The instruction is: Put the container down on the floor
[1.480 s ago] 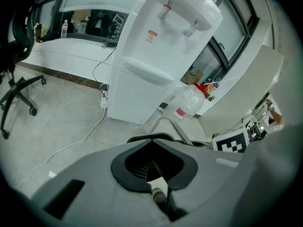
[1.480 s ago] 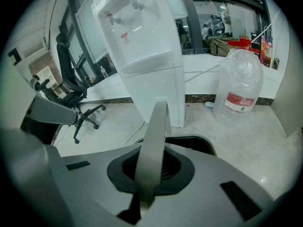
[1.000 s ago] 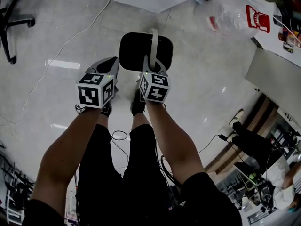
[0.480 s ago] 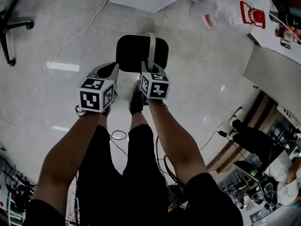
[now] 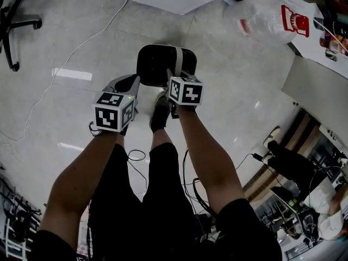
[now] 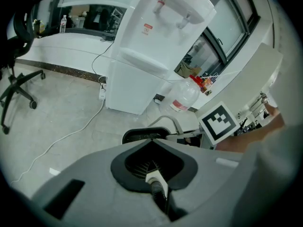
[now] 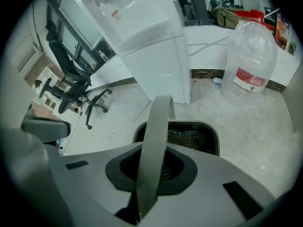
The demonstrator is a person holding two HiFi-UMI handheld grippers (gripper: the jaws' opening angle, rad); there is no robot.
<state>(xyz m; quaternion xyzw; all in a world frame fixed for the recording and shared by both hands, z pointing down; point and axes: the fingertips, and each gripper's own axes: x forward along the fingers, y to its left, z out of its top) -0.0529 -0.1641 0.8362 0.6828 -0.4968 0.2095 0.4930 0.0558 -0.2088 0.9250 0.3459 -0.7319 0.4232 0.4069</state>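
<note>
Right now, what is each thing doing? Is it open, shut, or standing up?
Right tool: jaws opening, handle between them.
Left tool: shut, empty.
Container: upright, open-topped, handle raised.
Water jug: upright on the floor.

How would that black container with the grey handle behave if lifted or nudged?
Probably light: the right tongs, jaws now opening round the thin handle, manage the black container alone, and its inside looks like mesh. Likely swings from that handle when lifted. Its broad shape seems unlikely to tip.
</note>
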